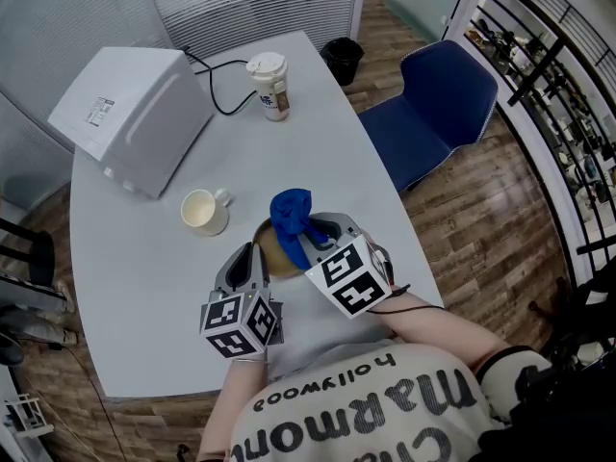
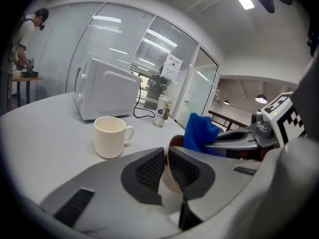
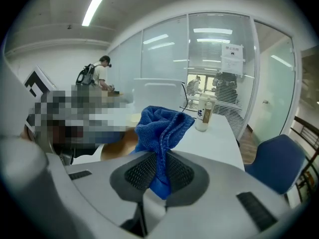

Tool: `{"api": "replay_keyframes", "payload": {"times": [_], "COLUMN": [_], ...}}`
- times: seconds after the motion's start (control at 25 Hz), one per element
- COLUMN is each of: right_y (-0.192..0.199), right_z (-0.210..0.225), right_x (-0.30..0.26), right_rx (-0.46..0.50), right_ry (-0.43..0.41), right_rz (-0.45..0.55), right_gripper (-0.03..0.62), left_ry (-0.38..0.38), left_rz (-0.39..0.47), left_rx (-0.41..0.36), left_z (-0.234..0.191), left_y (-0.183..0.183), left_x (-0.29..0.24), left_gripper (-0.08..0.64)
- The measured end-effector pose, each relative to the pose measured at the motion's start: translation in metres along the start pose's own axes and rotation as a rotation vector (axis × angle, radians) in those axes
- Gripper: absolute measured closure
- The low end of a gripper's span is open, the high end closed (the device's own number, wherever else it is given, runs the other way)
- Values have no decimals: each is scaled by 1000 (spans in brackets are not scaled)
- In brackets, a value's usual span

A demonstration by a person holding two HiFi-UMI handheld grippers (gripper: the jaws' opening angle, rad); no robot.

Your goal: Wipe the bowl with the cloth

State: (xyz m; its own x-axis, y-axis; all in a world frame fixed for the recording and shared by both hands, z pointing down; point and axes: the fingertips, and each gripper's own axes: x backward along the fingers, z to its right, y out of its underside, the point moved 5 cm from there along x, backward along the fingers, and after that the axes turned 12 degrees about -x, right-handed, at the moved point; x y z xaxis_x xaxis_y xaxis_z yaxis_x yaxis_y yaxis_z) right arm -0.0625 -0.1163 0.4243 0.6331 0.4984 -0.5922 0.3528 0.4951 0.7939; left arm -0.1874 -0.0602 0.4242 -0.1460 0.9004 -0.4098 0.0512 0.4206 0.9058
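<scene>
At the near edge of the table, the left hand-held gripper is pinching the rim of the bowl between nearly closed jaws. The right hand-held gripper is clamping a bunched blue cloth that is hanging over the bowl's brown inside. To my eye the wiping is just getting going; whether the cloth is touching the bowl I cannot tell. Doing it well is going to mean pressing the loose wad down until it is rubbing the inner wall, sweeping round the curve, and bracing the rim so the bowl is not sliding or tipping toward the table's edge. Counting what is sitting here: one bowl, one cloth, one cream mug near the bowl, one lidded paper cup, one white appliance, and two hand-held grippers.
</scene>
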Motion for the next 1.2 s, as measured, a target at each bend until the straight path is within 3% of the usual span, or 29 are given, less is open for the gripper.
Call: {"api": "replay_keyframes", "payload": {"times": [0.32,0.56,0.76,0.92,1.08,1.2], "right_y": [-2,-1,-9,-26,-47,-60], "right_z": [29,53,70,75,57,40], "right_x": [3,9,18,23,26,27], "right_rx": [-106,-197,-254,-264,-224,-154], "right_ry": [47,88,40,-14,-229,-322], "right_rz": [-6,-16,14,57,79,52], "right_gripper": [540,540,540,540,540,540], "left_ry": [-20,-7,102,136,214,286], "left_rz": [8,27,68,63,48,26], "left_rx": [31,3,-131,-209,-428,-585], "left_z": [-10,-11,-2,0,17,30], "left_y": [0,-6,-17,-22,-27,-29], "left_x": [1,2,4,3,4,5], "left_gripper": [531,534,548,548,548,548]}}
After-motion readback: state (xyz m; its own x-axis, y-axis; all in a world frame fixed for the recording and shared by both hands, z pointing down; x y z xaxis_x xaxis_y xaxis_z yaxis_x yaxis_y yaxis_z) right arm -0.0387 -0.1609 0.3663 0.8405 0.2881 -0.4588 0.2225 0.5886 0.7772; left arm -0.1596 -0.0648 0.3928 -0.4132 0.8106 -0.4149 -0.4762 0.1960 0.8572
